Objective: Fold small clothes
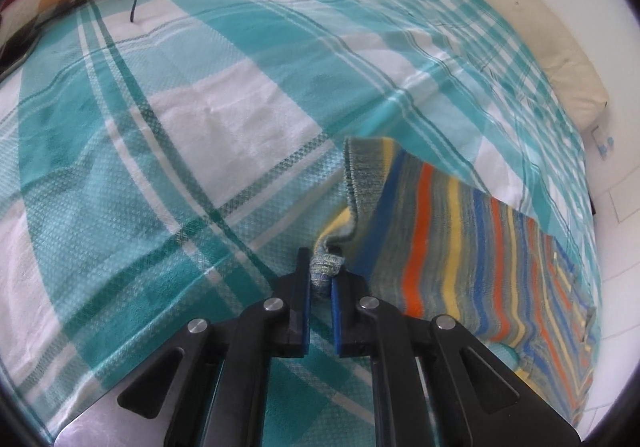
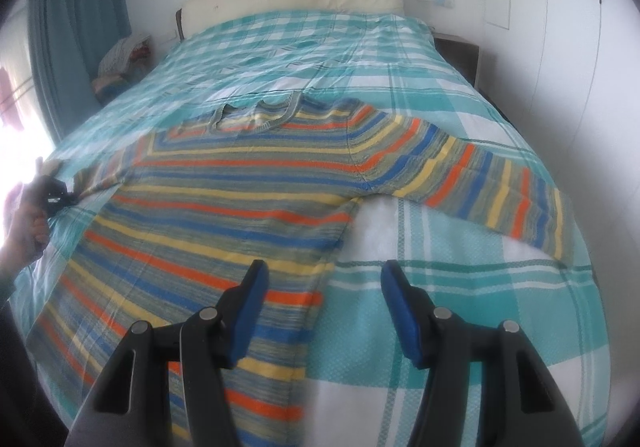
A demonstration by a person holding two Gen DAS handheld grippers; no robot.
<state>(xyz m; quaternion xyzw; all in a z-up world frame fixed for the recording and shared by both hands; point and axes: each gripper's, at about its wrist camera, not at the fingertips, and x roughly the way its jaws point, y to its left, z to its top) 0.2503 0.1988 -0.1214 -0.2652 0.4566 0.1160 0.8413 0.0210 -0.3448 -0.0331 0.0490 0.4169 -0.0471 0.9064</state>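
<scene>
Clamped on the cuff of the striped knitted sweater [image 1: 460,231], the left gripper [image 1: 320,279] tilts downward at the left edge of the teal-and-white checked bedspread [image 1: 200,127], a hand [image 2: 24,223] gripping it. Opposite, the right gripper [image 2: 324,287] hangs angled down with jaws apart and empty, straddling the sweater's lower right edge. Its body lies flat, sleeves outstretched.
</scene>
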